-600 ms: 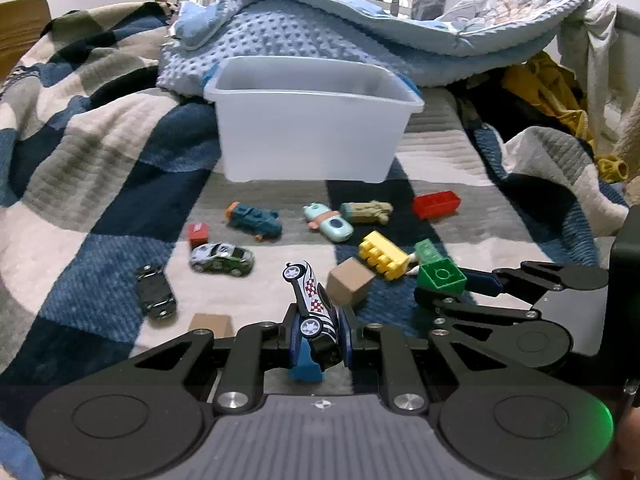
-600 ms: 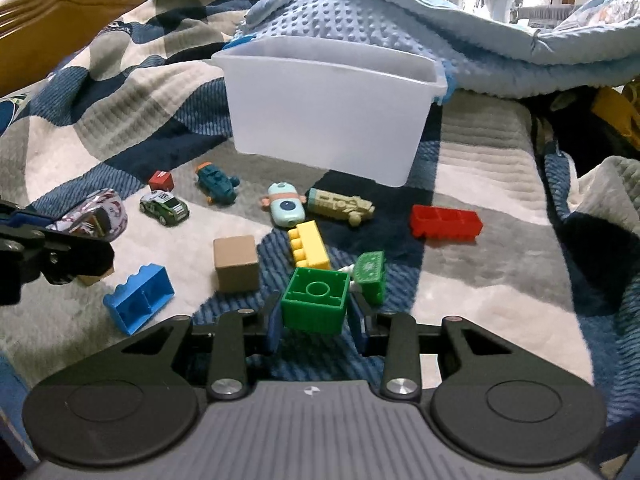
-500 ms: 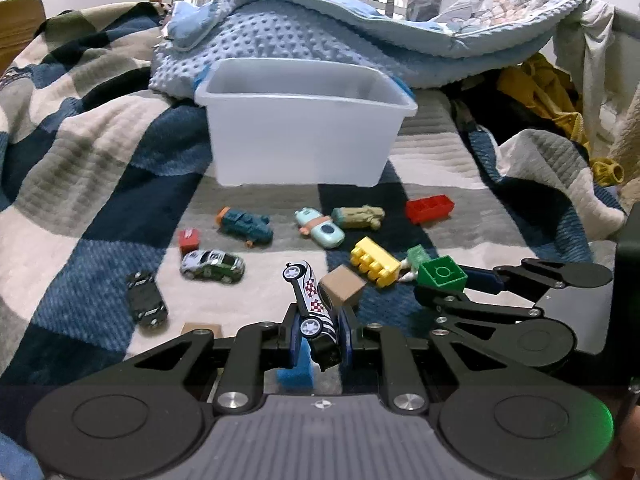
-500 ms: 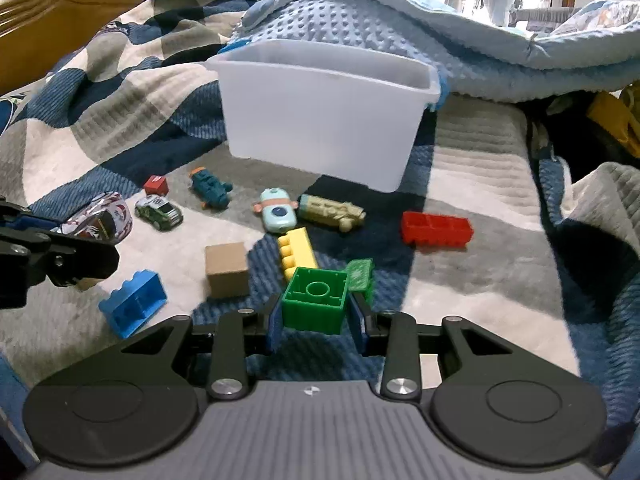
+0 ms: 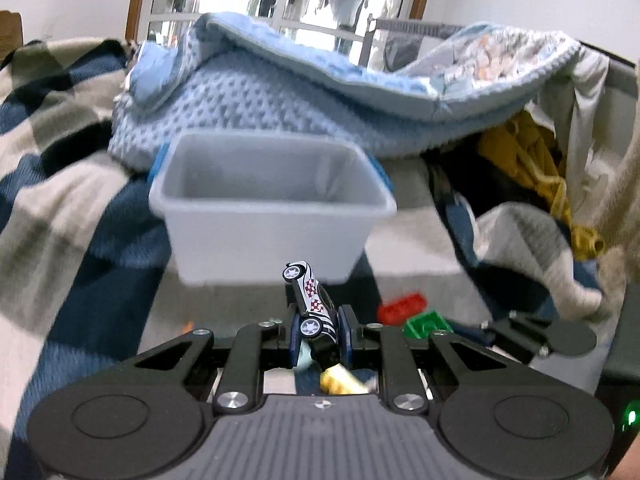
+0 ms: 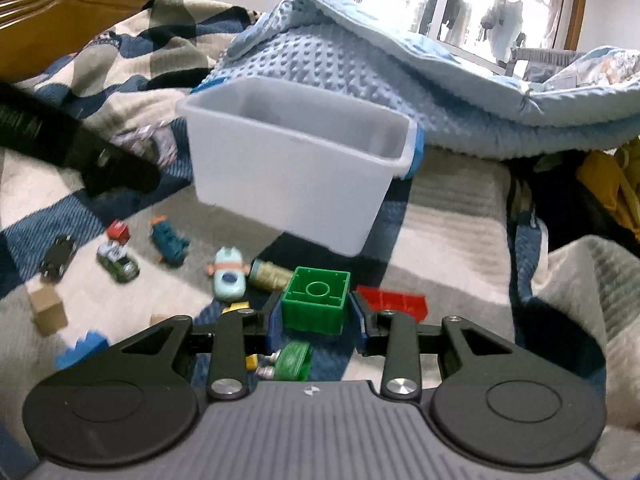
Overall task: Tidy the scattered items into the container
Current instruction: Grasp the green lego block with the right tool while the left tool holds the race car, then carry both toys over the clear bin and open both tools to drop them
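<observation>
Lying before the bin [image 6: 296, 184], red brick [image 6: 394, 303], teal car [image 6: 170, 241]

left tool [image 5: 319, 332]: black linkage | silver screws | blue pads | ribbed grey base | green light

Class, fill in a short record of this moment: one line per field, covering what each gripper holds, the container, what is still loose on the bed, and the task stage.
left gripper: shut on toy car, nose tilted up
right gripper: shut on green block
bin: white, open, on checked blanket, no toys visible inside
loose toys: red block, teal figure, green car, black car, wooden cube, blue block
stage: both items lifted, short of the bin, not yet dropped
</observation>
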The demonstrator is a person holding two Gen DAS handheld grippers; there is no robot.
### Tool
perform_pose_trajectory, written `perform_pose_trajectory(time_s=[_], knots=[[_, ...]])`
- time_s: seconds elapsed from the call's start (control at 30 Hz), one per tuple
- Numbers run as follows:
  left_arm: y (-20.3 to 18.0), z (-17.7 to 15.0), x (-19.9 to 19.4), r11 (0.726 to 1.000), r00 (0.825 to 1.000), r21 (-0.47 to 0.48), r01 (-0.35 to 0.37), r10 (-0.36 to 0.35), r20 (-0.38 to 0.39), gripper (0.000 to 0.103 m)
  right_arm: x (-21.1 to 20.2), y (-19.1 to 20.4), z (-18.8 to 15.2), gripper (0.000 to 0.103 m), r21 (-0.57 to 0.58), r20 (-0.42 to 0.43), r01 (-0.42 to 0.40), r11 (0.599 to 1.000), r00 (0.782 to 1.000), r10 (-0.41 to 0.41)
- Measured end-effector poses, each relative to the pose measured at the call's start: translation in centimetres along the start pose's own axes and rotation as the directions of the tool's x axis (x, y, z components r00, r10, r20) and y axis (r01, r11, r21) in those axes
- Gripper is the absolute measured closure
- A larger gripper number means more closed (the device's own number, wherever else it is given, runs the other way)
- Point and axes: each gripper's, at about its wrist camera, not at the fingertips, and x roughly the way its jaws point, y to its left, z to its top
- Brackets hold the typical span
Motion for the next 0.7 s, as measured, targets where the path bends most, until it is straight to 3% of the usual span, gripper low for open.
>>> perform_pose_trajectory(time_s=[0.33, 0.47, 0.7], knots=[[1.8, 7.5, 4.8, 0.999, 0.999, 0.05, 0.001, -0.004, 0.045, 0.081, 1.9, -2.5, 8.0, 0.065, -0.007, 0.127, 0.048, 0.999, 0.991, -0.047], [3.3, 9.5, 8.0, 0.999, 1.0, 0.037, -0.005, 0.004, 0.03, 0.081, 4.1, -3.0, 10.9, 0.065, 0.016, 0.166, 0.07, 0.997, 0.984, -0.071], [4.9, 10.9, 11.7, 1.0, 1.0, 0.027, -0.016, 0.015, 0.024, 0.08, 9.7, -3.4, 13.1, 0.065, 0.056, 0.092, 0.084, 0.995, 0.992, -0.089]])
